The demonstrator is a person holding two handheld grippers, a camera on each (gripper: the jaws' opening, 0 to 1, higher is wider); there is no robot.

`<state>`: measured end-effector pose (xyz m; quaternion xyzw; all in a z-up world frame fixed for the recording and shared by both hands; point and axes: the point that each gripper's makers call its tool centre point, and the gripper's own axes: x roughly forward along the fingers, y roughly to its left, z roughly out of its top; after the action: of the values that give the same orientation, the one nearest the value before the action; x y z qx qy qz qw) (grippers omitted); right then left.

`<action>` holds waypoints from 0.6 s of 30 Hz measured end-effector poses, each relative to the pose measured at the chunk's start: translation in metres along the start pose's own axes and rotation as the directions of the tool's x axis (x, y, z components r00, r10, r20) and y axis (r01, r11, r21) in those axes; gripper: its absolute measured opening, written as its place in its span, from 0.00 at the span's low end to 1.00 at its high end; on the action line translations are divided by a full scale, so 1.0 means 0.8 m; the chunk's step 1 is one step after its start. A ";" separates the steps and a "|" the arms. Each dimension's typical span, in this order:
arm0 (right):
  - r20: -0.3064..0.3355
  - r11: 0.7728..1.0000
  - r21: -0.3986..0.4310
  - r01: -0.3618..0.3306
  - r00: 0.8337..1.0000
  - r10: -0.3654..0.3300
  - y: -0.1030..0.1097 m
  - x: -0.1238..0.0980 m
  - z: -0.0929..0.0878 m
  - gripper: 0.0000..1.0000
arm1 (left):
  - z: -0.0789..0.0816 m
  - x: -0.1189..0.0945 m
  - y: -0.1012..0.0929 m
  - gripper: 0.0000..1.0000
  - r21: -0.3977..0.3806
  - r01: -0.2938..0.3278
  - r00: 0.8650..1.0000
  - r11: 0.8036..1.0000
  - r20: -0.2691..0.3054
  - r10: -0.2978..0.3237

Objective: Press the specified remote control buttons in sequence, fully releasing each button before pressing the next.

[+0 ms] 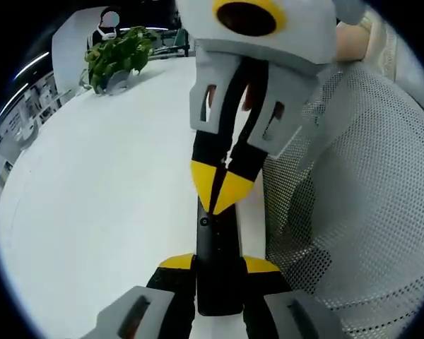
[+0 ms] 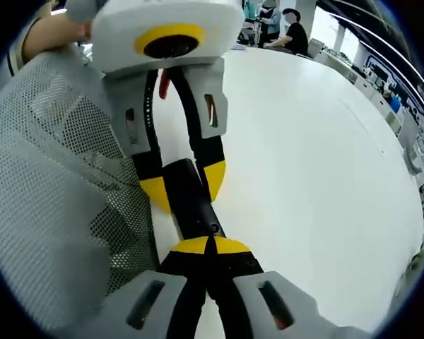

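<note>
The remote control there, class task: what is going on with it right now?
A person works a hand-held gripper in each hand over a white table. The left hand-held gripper clamps one end of the black remote control, holding it steady. The right hand-held gripper, jaws closed together, has its yellow tips down on the remote's top face near the other end, apparently pressing a button. A potted plant stands at the table's far edge.
</note>
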<state>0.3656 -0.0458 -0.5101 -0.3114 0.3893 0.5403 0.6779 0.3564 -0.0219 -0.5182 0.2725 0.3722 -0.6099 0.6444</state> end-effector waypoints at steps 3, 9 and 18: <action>-0.015 0.999 -0.042 0.012 1.000 -0.013 0.000 0.001 0.000 0.00 | 0.000 0.000 0.000 0.24 0.001 0.000 1.000 1.000 0.000 0.000; -0.027 0.989 -0.145 0.018 0.999 -0.022 0.006 0.003 0.004 0.00 | 0.000 0.001 0.000 0.24 0.003 0.001 1.000 1.000 -0.001 -0.001; -0.127 0.926 -0.376 -0.026 0.992 -0.023 0.008 0.006 0.005 0.00 | -0.001 0.001 0.000 0.24 0.005 0.003 1.000 1.000 -0.002 -0.003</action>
<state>0.3606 -0.0387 -0.5120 -0.4699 0.3217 0.5842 0.5784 0.3565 -0.0220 -0.5194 0.2742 0.3717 -0.6114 0.6425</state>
